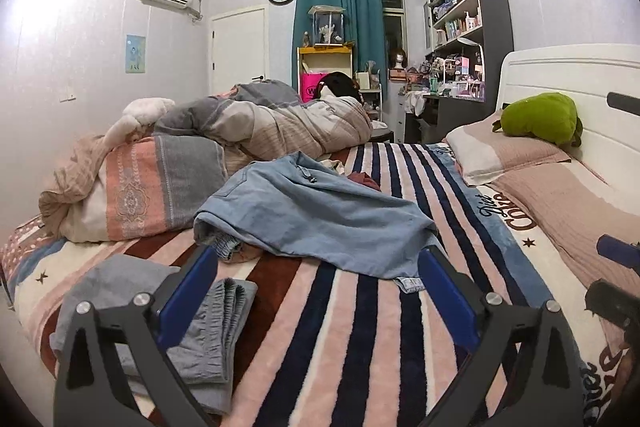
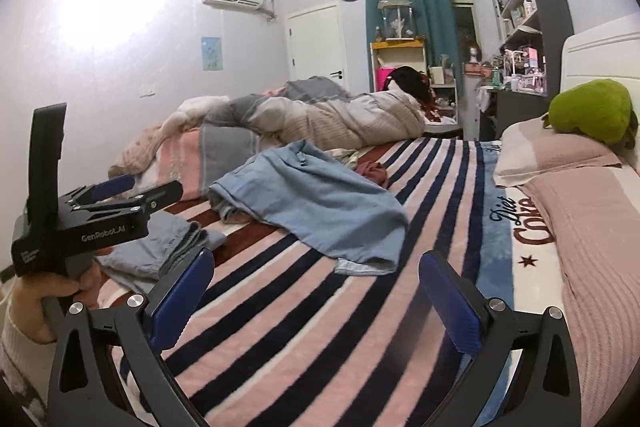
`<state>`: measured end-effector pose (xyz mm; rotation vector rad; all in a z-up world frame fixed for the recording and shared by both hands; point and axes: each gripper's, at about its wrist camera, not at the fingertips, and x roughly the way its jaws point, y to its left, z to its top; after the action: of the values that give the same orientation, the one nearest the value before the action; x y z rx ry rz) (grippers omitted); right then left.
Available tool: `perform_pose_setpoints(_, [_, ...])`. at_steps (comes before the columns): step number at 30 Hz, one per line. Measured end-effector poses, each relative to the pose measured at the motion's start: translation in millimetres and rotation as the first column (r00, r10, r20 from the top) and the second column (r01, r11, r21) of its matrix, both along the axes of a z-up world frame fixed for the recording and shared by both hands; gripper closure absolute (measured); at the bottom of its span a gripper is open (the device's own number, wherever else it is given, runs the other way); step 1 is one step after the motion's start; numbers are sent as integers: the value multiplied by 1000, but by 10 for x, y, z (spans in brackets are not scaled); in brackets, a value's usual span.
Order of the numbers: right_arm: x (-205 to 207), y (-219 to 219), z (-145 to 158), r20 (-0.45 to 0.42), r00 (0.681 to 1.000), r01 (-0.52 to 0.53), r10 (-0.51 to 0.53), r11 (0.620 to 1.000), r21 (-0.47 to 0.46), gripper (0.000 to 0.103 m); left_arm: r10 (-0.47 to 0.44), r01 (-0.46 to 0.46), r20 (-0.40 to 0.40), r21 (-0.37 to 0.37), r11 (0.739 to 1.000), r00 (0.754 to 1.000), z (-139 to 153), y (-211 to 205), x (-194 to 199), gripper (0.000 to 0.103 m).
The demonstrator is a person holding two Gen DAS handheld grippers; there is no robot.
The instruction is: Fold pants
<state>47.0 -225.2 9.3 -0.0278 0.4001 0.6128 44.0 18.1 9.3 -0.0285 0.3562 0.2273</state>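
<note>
While the light blue pants (image 1: pixel 316 211) are lying crumpled on the striped blanket (image 1: pixel 360 339) in the middle of the bed, I am holding both sets of fingers short of them, touching nothing. Through my left camera, the pants are spreading just beyond my left gripper (image 1: pixel 318 301), their nearest hem sitting between the two fingertips and slightly past them; those fingers are spread wide and empty. From the right camera, the pants (image 2: pixel 316 207) are lying ahead and to the left of my right gripper (image 2: pixel 316 301), which is also gaping wide with only blanket between its blue pads (image 2: pixel 456 307). A folded grey garment (image 1: pixel 208 323) is resting beside my left finger (image 1: pixel 188 295). Further out, a rumpled duvet (image 1: pixel 280 123) is heaping across the far side, and a green plush toy (image 1: pixel 540 121) is sitting on the pillow (image 1: pixel 500 157).
</note>
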Motion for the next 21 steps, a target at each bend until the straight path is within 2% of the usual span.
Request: perform_pose_setpoints(21, [-74, -167, 5, -2, 1000, 28, -28, 1000, 2, 1, -20, 20, 10, 1, 1000, 1000, 69, -89, -25, 4])
